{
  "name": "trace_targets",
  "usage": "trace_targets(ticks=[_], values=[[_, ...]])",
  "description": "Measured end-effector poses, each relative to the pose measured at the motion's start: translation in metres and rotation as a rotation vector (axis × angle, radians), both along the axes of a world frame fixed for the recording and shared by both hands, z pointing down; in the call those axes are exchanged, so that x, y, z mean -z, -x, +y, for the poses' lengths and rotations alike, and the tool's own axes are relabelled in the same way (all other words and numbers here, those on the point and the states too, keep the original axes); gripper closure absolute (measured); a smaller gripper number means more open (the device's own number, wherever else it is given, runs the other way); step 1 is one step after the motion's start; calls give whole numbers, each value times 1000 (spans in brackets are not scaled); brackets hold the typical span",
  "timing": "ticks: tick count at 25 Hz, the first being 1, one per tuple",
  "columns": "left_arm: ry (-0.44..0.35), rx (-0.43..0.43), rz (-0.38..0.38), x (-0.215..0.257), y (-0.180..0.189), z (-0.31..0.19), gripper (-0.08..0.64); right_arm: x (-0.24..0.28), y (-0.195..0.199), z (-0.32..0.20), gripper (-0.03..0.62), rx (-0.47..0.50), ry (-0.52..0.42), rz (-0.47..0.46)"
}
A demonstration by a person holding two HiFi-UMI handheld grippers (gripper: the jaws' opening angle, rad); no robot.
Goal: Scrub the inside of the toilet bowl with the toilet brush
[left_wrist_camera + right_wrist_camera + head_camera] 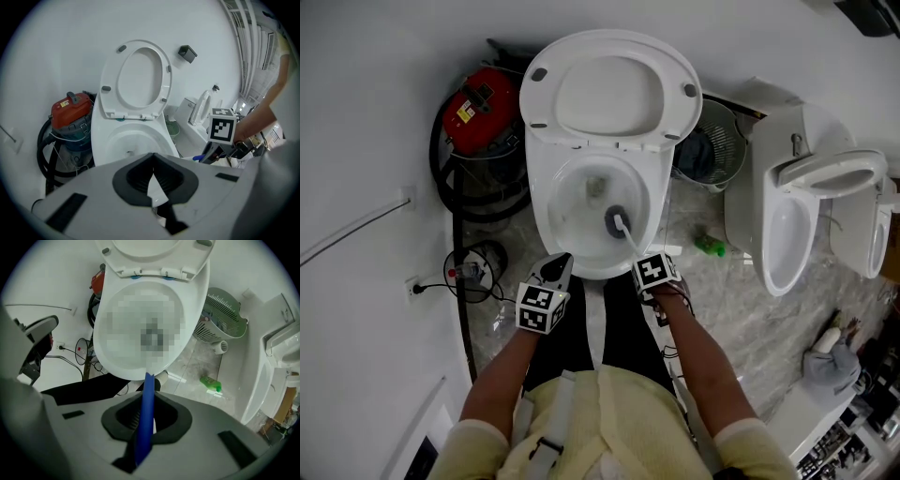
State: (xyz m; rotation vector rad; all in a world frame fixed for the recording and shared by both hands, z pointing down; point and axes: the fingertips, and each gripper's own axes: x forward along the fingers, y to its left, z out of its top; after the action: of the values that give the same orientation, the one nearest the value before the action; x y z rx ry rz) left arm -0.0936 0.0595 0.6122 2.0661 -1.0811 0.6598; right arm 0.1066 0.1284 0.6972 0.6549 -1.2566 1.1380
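Toilet bowl [565, 217]: open, with the lid [609, 89] tipped up at 12 o'clock. Its front rim lies just ahead of both claws.

Toilet brush [617, 221]: the dark head is down inside the bowl, at about 5 o'clock from the drain and close to the right wall. Whether the bristles touch the porcelain cannot be told.

Brush handle [146, 418]: its long axis runs from the head at 11 o'clock back to the right claw at 5 o'clock, sloping down over the front rim.

Right claw [645, 262]: pinching the blue handle low down, which passes straight out between the jaws.

Left claw [553, 272]: jaws pressed together on nothing, held at 9 o'clock of the right claw, just outside the rim.

Nearer hand: the right one, which alone carries the brush.

Coming move: probably a sweep of the head round the bowl wall, steered by swinging the handle about the claw. The left side, at 9 o'clock, looks the farthest reach.
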Motion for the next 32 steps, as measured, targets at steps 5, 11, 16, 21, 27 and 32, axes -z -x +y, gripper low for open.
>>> trace_targets(ticks=[5, 11, 16, 21, 27, 32], values=[[4, 28, -8, -3, 11, -2, 548, -4, 13, 11, 545, 48, 49, -8], [11, 46, -12, -5, 19, 2, 548, -5, 33, 31, 545, 88, 117, -38], [18, 57, -8, -7, 23, 6, 548, 0, 55, 40, 545, 72, 161, -90], [23, 65, -9, -9, 29, 6, 548, 0, 81, 36, 545, 63, 176, -144], [23, 82, -15, -11, 40, 5, 548, 5, 111, 21, 545, 17, 163, -196], [19, 95, -13, -11, 46, 1, 548, 4, 124, 6, 545, -34, 150, -220]])
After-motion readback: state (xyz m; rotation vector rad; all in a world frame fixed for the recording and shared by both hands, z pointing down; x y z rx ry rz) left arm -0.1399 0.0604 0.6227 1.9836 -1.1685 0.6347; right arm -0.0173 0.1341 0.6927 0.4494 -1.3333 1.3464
